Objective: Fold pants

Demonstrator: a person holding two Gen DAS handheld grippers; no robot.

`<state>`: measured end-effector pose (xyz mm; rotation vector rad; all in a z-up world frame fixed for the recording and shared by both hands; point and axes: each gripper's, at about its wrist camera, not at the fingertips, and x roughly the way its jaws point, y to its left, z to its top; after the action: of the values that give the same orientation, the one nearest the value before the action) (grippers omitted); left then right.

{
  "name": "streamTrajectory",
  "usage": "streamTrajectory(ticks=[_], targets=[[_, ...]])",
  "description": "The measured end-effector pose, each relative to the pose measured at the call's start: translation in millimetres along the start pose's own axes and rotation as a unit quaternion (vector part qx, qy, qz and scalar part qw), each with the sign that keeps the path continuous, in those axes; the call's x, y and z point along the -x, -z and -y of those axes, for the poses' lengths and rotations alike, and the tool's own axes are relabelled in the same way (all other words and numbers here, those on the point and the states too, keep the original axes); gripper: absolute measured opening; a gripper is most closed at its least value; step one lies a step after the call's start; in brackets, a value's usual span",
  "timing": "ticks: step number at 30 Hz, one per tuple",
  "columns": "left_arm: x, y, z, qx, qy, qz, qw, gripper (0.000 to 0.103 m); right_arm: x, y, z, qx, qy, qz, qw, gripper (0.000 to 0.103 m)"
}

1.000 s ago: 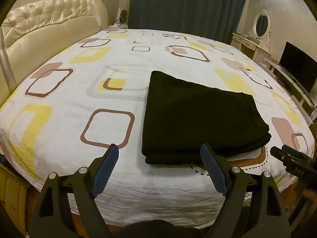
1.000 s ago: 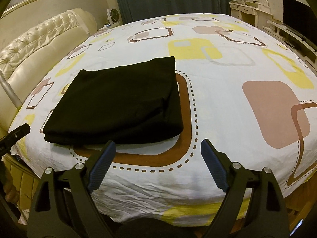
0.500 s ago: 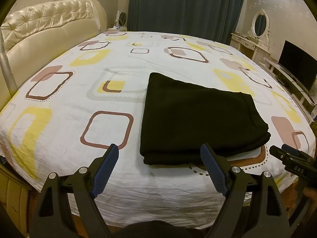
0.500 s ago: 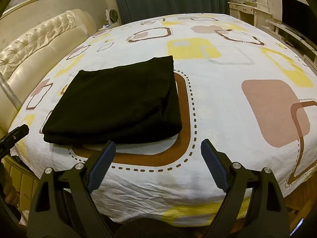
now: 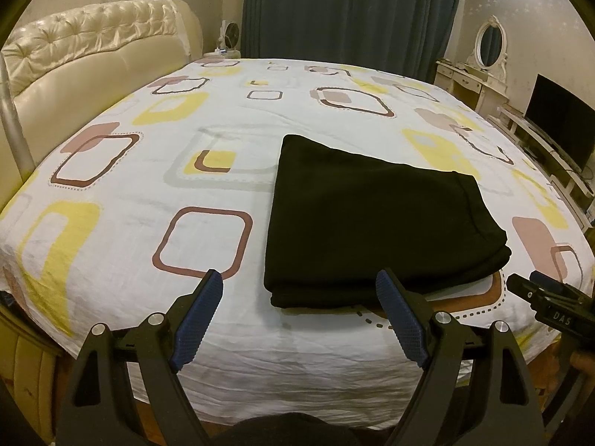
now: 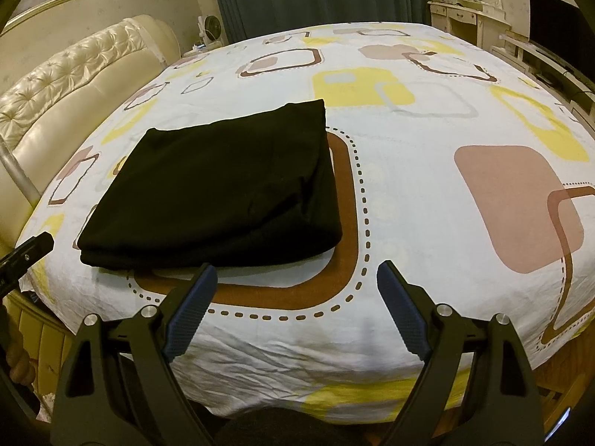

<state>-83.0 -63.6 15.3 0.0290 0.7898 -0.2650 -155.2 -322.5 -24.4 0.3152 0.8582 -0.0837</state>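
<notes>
Black pants [image 5: 375,223] lie folded into a flat rectangle of several layers on the patterned bed sheet [image 5: 148,193]. They also show in the right wrist view [image 6: 223,189], left of centre. My left gripper [image 5: 299,282] is open and empty, held above the bed's near edge just short of the pants' near fold. My right gripper [image 6: 297,273] is open and empty, near the bed's front edge, to the right of the pants. The right gripper's tip shows at the left wrist view's right edge [image 5: 550,297].
A cream tufted headboard [image 5: 93,55] stands at the left. Dark curtains [image 5: 349,11] hang at the back. A white dressing table with an oval mirror [image 5: 487,55] and a television [image 5: 561,122] stand at the right. The bed's near edge drops off below both grippers.
Both grippers have drawn back a little from the folded pants and stay open. The pants have not moved.
</notes>
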Motion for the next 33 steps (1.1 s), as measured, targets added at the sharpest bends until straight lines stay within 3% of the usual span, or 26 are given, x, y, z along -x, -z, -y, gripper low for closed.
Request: streamTrajectory(ticks=[33], targets=[[-1.2,1.0,4.9,-0.008,-0.016,0.0,0.9998,0.084,-3.6,3.7,-1.7,0.001,-0.002,-0.006,1.0,0.088]])
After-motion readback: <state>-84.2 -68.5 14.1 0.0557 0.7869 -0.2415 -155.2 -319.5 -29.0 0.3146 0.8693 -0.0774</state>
